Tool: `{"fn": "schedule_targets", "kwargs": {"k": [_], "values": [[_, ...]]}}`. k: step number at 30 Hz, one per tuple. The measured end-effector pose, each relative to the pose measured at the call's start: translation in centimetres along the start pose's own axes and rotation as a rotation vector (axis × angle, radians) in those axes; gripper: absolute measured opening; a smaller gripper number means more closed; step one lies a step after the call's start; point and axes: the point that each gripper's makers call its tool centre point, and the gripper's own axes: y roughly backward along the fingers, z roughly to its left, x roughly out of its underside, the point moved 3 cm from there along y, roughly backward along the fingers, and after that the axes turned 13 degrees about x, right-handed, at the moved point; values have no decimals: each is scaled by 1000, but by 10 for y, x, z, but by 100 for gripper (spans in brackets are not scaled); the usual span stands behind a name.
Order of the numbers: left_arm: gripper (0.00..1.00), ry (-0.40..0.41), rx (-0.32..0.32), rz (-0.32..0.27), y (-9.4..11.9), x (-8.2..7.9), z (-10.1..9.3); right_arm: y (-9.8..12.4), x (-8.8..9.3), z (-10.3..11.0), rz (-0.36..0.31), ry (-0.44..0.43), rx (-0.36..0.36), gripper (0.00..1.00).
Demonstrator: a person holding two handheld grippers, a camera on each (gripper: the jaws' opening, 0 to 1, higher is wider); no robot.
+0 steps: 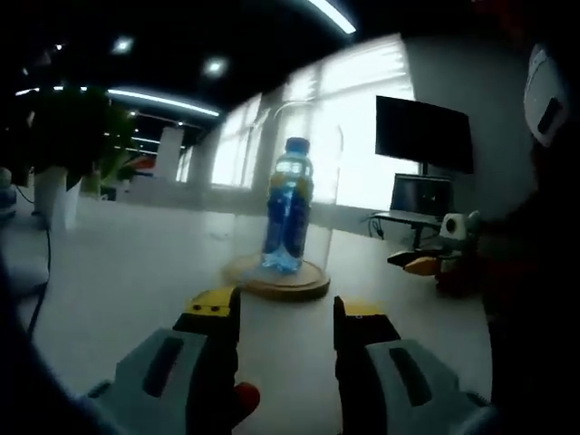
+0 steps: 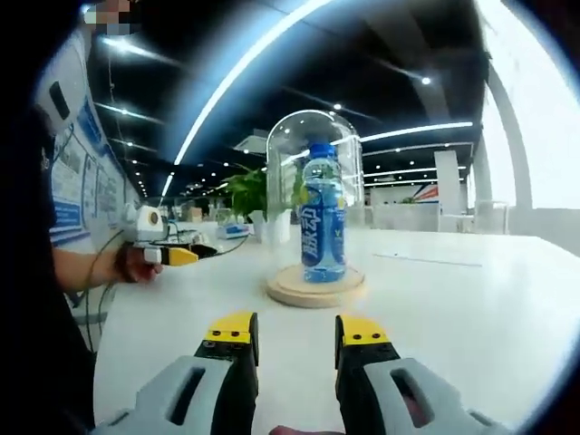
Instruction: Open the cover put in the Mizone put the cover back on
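state: bottle (image 2: 323,210) under glass cover (image 2: 314,136) on base (image 2: 316,288) | both my grippers (image 1: 285,313) (image 2: 294,328) parted, empty | risk: nudging cover topples bottle

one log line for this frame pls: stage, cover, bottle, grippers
stage: cover back on | clear glass dome cover: on round wooden base | blue Mizone bottle: upright inside | left gripper: open, apart | right gripper: open, apart

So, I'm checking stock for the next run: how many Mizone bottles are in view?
1. The Mizone bottle stands upright on the wooden base, under the glass cover, on the white table. None seems hidden.
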Motion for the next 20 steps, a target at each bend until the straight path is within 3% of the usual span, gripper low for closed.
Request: {"fn": "schedule_targets", "kwargs": {"k": [20], "values": [[32, -4, -7, 4, 1, 0, 1, -1, 2, -1, 1, 39, 13, 26]]}}
